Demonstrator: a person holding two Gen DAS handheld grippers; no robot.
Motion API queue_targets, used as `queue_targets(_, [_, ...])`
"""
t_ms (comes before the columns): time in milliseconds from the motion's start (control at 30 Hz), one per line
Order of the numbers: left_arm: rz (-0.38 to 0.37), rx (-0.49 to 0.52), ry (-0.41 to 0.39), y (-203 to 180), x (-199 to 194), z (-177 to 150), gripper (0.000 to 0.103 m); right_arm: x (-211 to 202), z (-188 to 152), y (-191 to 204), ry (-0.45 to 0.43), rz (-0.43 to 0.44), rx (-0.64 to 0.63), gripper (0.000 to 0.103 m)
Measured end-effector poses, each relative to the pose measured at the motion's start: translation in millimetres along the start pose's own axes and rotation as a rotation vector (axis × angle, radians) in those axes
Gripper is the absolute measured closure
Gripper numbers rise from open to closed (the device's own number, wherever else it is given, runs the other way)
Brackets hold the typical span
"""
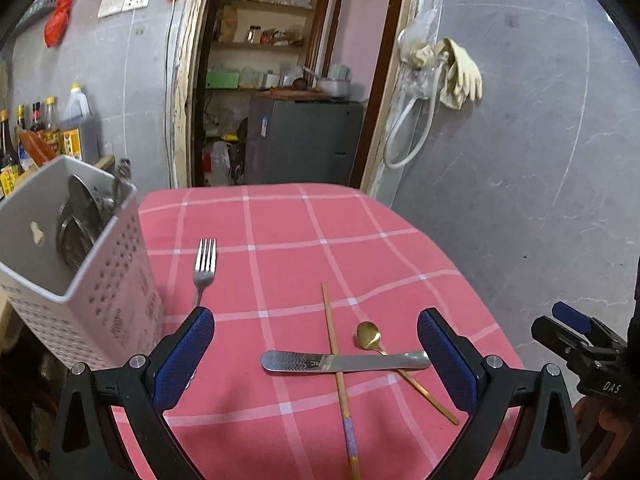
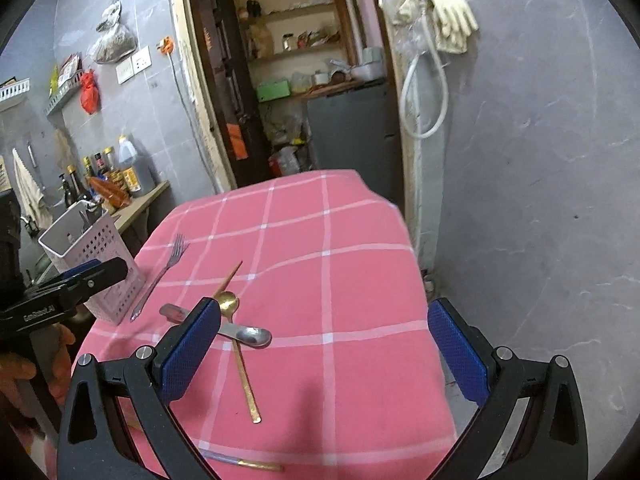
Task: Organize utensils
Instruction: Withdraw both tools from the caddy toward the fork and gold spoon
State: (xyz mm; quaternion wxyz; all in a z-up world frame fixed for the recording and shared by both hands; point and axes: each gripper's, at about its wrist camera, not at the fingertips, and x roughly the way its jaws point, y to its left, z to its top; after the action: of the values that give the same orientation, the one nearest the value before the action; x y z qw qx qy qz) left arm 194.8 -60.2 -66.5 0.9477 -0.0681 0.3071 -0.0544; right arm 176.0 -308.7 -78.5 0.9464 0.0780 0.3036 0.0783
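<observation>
Left gripper (image 1: pixel 316 354): black plastic frame, triangular cut-outs in arms, silver screws at pivots, blue textured pads (image 1: pixel 182 360) on both fingers, right gripper (image 2: pixel 326 350): same black frame, silver screws, blue dimpled pads (image 2: pixel 458 350), white lettering on each body side

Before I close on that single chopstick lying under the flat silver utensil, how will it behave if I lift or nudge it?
The chopstick looks thin, stiff and light, so it should lift rigidly. It is probably round, so a nudge may roll it on the pink cloth. The flat silver utensil lies across it and over the gold spoon, so lifting would likely shift both.
</observation>
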Motion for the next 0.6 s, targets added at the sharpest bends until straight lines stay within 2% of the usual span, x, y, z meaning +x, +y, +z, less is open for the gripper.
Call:
queue_targets(100, [0.03, -0.013, 0.011, 1.5, 11.8, 1.3, 0.001, 14.7, 1.7, -4.1, 0.026, 0.029, -0.005, 0.001])
queue_targets(233, [0.112, -0.036, 0.018, 7.3, 27.1, 2.1, 0.001, 37.7, 6.3, -10.4, 0.058, 0.089, -0.005, 0.003])
queue_targets(367, [0.235, -0.047, 0.04, 13.2, 43.2, 4.9, 0.001, 62.3, 10.8, -9.0, 0.104, 0.166, -0.022, 0.02])
queue_targets(600, [0.342, -0.058, 0.083, 16.8, 67.7, 6.2, 0.001, 112.4, 14.7, 14.2, 0.234, 0.362, -0.089, 0.046])
